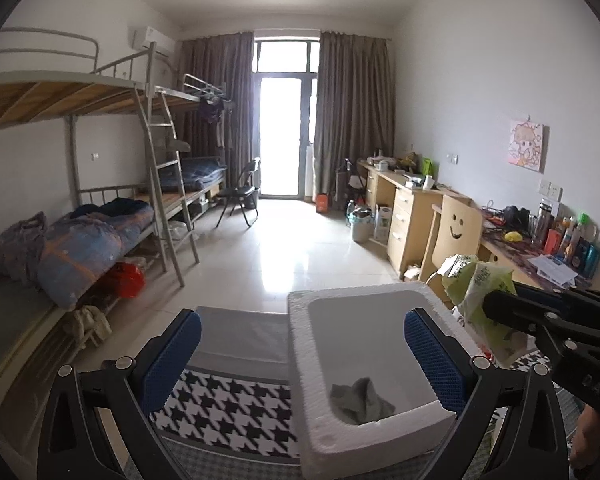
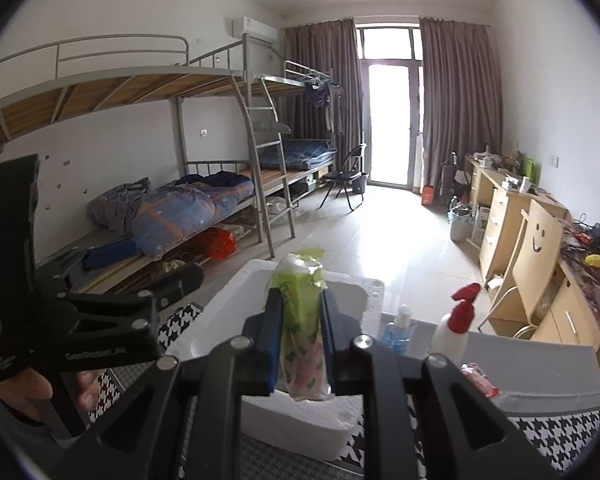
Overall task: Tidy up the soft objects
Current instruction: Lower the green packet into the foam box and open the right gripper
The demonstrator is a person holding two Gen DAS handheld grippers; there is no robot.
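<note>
**Checked cloth on a table, foam box on top**

A table [image 1: 236, 332] with a grey top carries a black-and-white houndstooth cloth [image 1: 228, 404]. A white foam box [image 1: 312, 380] sits on the cloth at the centre, its far end reaching onto the bare grey top. In the right wrist view, at two o'clock from the box, a blue bottle [image 2: 400, 328] and a white spray bottle [image 2: 458, 320] with a red head stand side by side on the grey top. At four o'clock lies a red packet [image 2: 480, 380].
</note>
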